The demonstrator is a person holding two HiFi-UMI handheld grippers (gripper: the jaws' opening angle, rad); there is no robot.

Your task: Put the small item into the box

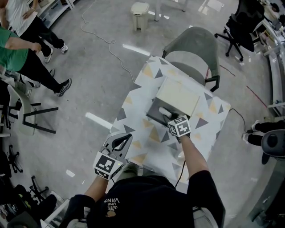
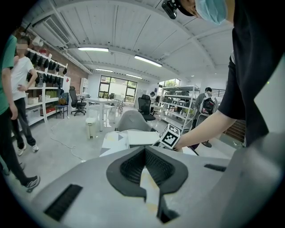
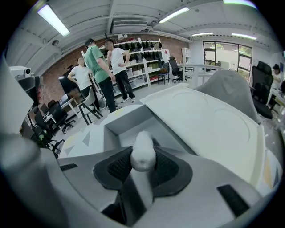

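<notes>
A grey box (image 1: 154, 114) with a cream lid (image 1: 179, 95) folded back stands on the patterned table (image 1: 133, 102). My right gripper (image 1: 168, 117) reaches over the box's open cavity and is shut on a small white rounded item (image 1: 164, 111). In the right gripper view that item (image 3: 143, 153) sits pinched between the dark pads, with the box's inside (image 3: 127, 129) and the lid (image 3: 209, 120) right behind it. My left gripper (image 1: 125, 138) hangs at the table's near left edge, shut, nothing in it. In its own view the left gripper (image 2: 149, 180) faces the table and the right gripper's marker cube (image 2: 169, 136).
A grey chair (image 1: 196, 49) stands at the table's far side. People (image 1: 26, 53) and a light chair frame (image 1: 26, 111) are on the left. A white bin (image 1: 140, 13) and a floor cable (image 1: 107, 42) lie beyond. A black office chair (image 1: 242, 26) is at the far right.
</notes>
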